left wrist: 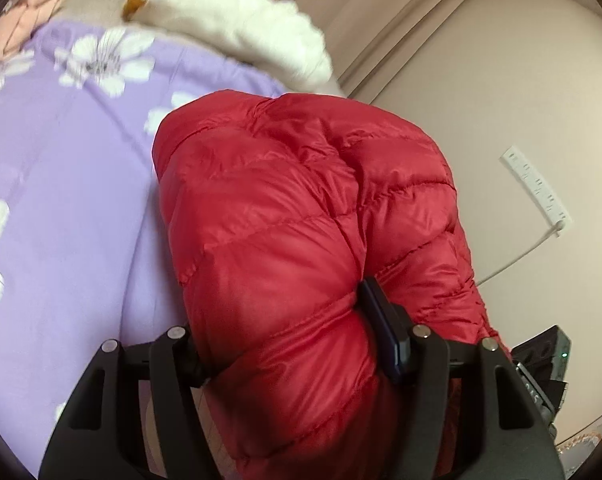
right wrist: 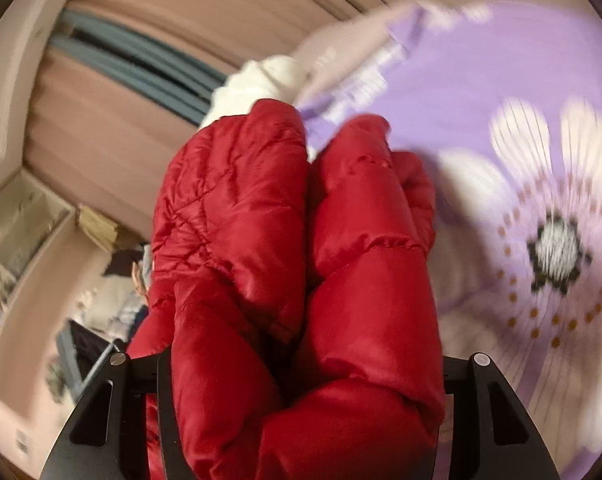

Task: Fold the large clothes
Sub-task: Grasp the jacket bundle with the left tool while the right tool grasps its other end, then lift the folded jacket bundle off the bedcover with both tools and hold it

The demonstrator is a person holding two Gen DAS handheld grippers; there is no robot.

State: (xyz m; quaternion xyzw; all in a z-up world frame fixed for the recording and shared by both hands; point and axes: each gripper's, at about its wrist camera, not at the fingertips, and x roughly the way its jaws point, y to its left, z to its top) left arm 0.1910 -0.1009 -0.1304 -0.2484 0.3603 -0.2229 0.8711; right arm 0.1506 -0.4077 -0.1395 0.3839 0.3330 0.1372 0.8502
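Observation:
A red quilted puffer jacket point(left wrist: 293, 216) fills the middle of the left wrist view, bunched and lifted above a purple bedsheet with white flowers point(left wrist: 61, 168). My left gripper point(left wrist: 293, 344) is shut on a thick fold of the red jacket; one dark pad point(left wrist: 385, 332) presses into its right side. In the right wrist view the red jacket point(right wrist: 293, 248) bulges up between the jaws in two puffy folds. My right gripper point(right wrist: 301, 364) is shut on the red jacket, with its fingertips hidden by the fabric. The purple sheet point(right wrist: 521, 160) lies behind.
A white plush toy with an orange part point(left wrist: 237, 28) lies at the bed's far edge and also shows in the right wrist view point(right wrist: 257, 84). A white power strip point(left wrist: 537, 192) hangs on the beige wall. Shelves point(right wrist: 25, 224) and clutter stand at the left.

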